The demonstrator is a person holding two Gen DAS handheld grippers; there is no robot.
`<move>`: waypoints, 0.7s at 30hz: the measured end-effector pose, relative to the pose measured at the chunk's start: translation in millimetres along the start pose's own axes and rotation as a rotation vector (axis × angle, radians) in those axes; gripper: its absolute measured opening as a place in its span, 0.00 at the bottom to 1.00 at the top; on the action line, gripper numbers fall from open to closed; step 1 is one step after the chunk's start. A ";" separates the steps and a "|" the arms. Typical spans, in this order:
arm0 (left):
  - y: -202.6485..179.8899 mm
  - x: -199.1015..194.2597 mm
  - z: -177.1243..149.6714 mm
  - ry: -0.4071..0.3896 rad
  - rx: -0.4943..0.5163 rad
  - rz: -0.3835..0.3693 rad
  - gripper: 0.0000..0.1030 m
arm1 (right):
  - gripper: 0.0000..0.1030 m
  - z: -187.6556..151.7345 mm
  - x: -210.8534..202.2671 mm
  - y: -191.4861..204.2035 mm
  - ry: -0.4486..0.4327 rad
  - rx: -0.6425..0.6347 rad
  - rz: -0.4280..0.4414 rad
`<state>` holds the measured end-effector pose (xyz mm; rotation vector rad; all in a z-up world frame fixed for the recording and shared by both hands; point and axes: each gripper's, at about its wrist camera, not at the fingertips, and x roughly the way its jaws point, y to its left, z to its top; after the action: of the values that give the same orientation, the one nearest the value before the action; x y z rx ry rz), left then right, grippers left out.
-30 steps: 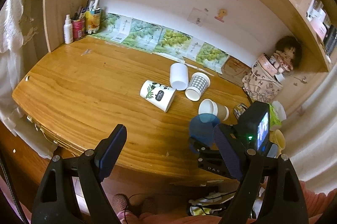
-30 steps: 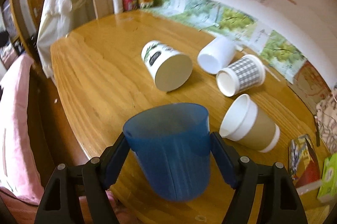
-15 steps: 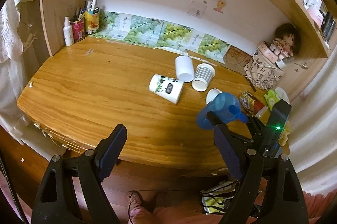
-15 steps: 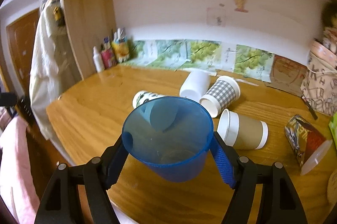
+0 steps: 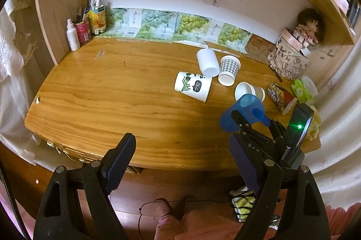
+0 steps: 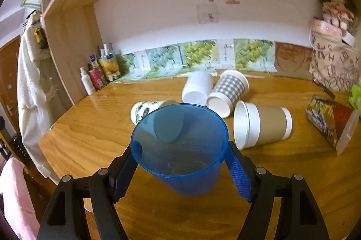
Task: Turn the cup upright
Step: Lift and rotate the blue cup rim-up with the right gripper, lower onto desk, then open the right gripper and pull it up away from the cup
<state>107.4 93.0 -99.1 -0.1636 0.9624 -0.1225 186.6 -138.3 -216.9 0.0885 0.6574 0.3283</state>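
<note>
The right wrist view shows the blue cup (image 6: 180, 149) close up, pinched between the two blue pads of the right gripper (image 6: 180, 163), one pad on each side of its wall; its open mouth faces up and toward the camera, so the inside and the bottom can be seen, and its long axis runs nearly upright, tipped a little toward the viewer. The left wrist view shows the same blue cup (image 5: 243, 112) from the side, held above the near right part of the wooden desk (image 5: 112, 93) by the right gripper (image 5: 250, 118), with the mouth tilted up and to the far left; whether the base touches the wood cannot be told. That view also shows the left gripper (image 5: 182, 163) with its fingers spread wide and nothing between them, hanging off the near edge of the desk. Four paper cups lie on their sides just beyond the blue one: a brown-sleeved cup (image 6: 261, 125) nearest on the right, a checked cup (image 6: 227, 91) and a plain white cup (image 6: 197, 88) touching each other farther back, and a leaf-printed cup (image 6: 146, 110) on the left, partly hidden behind the blue rim. A snack packet (image 6: 329, 122) lies to the right, a patterned bag (image 6: 334, 66) with a doll (image 6: 336, 8) stands at the far right, and bottles (image 6: 97, 75) stand in the far left corner.
</note>
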 end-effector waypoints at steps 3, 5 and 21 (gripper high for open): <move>2.7 1.8 0.8 0.008 0.018 -0.014 0.84 | 0.74 -3.8 3.6 -1.4 0.008 0.026 -0.028; 4.9 4.3 1.5 0.016 0.030 -0.027 0.84 | 0.74 -5.8 5.1 -0.2 0.015 0.030 -0.043; 2.0 13.2 3.0 0.009 0.123 -0.108 0.84 | 0.80 -6.2 -2.9 16.0 0.085 0.063 -0.138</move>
<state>117.4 92.9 -108.4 -0.1017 0.9522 -0.2810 176.2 -124.3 -217.2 0.0889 0.7538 0.1795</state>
